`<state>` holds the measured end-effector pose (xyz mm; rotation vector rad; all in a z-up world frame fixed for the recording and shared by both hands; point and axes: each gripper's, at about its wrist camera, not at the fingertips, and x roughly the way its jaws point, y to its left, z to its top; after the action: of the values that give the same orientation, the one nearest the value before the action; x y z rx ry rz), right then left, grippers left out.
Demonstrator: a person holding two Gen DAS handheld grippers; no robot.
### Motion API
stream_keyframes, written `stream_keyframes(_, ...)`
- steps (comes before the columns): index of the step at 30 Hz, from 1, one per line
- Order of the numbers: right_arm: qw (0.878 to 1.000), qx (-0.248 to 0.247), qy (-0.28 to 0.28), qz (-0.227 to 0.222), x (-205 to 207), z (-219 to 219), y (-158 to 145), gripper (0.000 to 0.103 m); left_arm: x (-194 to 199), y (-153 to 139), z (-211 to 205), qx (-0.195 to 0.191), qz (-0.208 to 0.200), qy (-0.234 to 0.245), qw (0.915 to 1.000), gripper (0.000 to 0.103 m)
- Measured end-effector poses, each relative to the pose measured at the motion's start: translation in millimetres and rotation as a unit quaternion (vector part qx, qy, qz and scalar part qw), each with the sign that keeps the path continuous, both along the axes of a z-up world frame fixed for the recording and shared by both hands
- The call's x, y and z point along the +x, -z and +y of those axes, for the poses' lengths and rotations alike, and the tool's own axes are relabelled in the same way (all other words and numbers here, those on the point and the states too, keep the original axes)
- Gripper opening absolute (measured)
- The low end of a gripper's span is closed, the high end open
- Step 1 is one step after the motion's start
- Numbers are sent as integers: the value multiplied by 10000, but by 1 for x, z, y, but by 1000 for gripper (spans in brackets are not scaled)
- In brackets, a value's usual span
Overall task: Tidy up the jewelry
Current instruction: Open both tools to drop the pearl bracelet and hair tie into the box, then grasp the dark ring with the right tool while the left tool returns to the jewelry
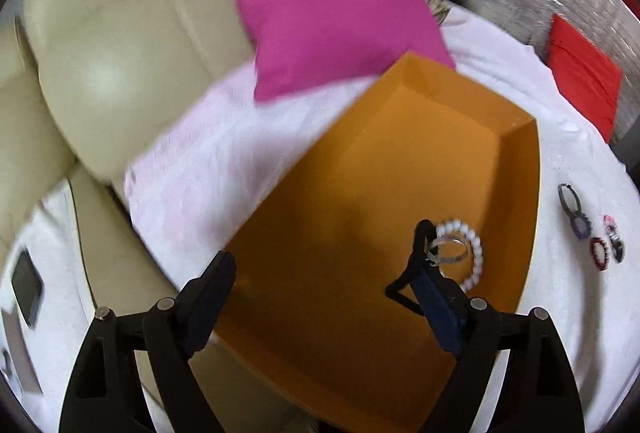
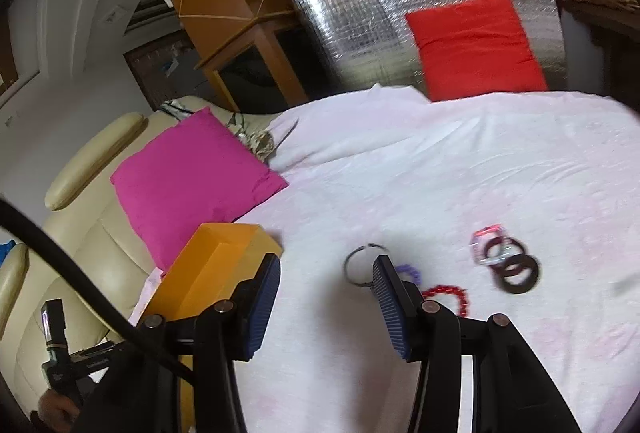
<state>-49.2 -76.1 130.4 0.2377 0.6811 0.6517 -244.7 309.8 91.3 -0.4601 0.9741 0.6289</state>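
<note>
Orange cardboard makes up the box (image 1: 400, 193), an open tray lying on the white cloth (image 2: 400, 173) beside a pink cushion (image 1: 320, 5); it seems set there as the collecting place, within easy reach of the loose pieces. Inside it, near the right wall, lie a white bead bracelet (image 1: 474, 253) and a thin silver ring-like band (image 1: 450, 247) resting within the bracelet's loop; the rest of the box floor is bare. The left gripper (image 1: 324, 261) hangs over the box with its fingers wide apart and nothing between them, which reads as a piece just let go or a reach about to start, though which I cannot tell. The right gripper (image 2: 326, 273) hovers low over the cloth, fingers also spread and holding nothing, aimed at the unsorted jewelry: a thin dark bangle (image 2: 362, 267) lies just ahead of the right finger, a purple bracelet (image 2: 410, 271) and a red bead bracelet (image 2: 452, 297) sit partly hidden behind that finger, and a cluster of dark rings (image 2: 516, 269) with a pink piece (image 2: 486, 237) lies further right. Most of the jewelry is therefore outside the box, so the sorting looks early.
</note>
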Motion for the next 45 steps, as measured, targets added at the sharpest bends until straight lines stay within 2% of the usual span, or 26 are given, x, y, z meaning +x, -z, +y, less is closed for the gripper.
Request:
stream_keyframes(1,10000,14,29,-5,-1,-5,-1,52,-5,-1,5,-292,-137,-49,9995,88)
stream_keyframes(3,9999,78,132,19,-1,-17,-3,53,-9,-3,8,-383,-360,-91,9986,88)
stream_keyframes(6,9994,175,291,101,1,-33,-3,56,13,13,2,-303,639,377,9968,89)
stream_keyframes(8,9987,280,390,140,2,-44,-5,56,3,2,5,-18,223,96,9997,89)
stream_keyframes(9,9985,314,423,144,2,-47,-5,56,0,1,3,152,241,-3,9996,89)
stream_keyframes(11,9977,404,530,120,2,-55,-8,56,8,6,-4,335,899,338,9948,89)
stream_keyframes(12,9973,440,580,100,2,-59,-10,56,7,-1,-8,561,829,427,9941,89)
stream_keyframes(14,9967,511,614,117,3,-64,-11,56,-1,-18,-10,812,454,83,9956,89)
stream_keyframes(15,9966,535,617,135,3,-66,-11,56,-4,-23,-10,716,289,-115,9970,89)
stream_keyframes(17,9964,533,645,150,5,-68,-11,56,4,-29,-18,362,135,-104,9992,89)
stream_keyframes(19,9963,513,674,164,8,-71,-10,56,23,-40,-41,458,-63,217,9987,89)
stream_keyframes(21,9960,459,738,203,12,-75,-6,56,45,-51,-72,660,-230,553,9960,89)
stream_keyframes(24,9940,430,914,413,25,-87,5,56,81,-58,-117,744,-534,1064,9901,89)
stream_keyframes(26,9918,474,995,640,34,-96,14,56,102,-57,-146,863,-618,1342,9853,89)
stream_keyframes(30,9865,479,1141,1070,49,-115,34,55,141,-36,-198,1161,-775,1860,9726,89)
stream_keyframes(35,9774,582,1433,1442,68,-146,57,52,175,0,-234,935,-861,2330,9641,89)
stream_keyframes(38,9730,618,1489,1654,80,-157,72,45,195,22,-244,647,-846,2523,9618,89)
stream_keyframes(40,9735,522,1434,1701,86,-155,79,40,201,32,-253,456,-886,2631,9596,89)
stream_keyframes(45,9809,108,1215,1515,100,-137,93,40,222,49,-273,18,-1009,2989,9489,89)
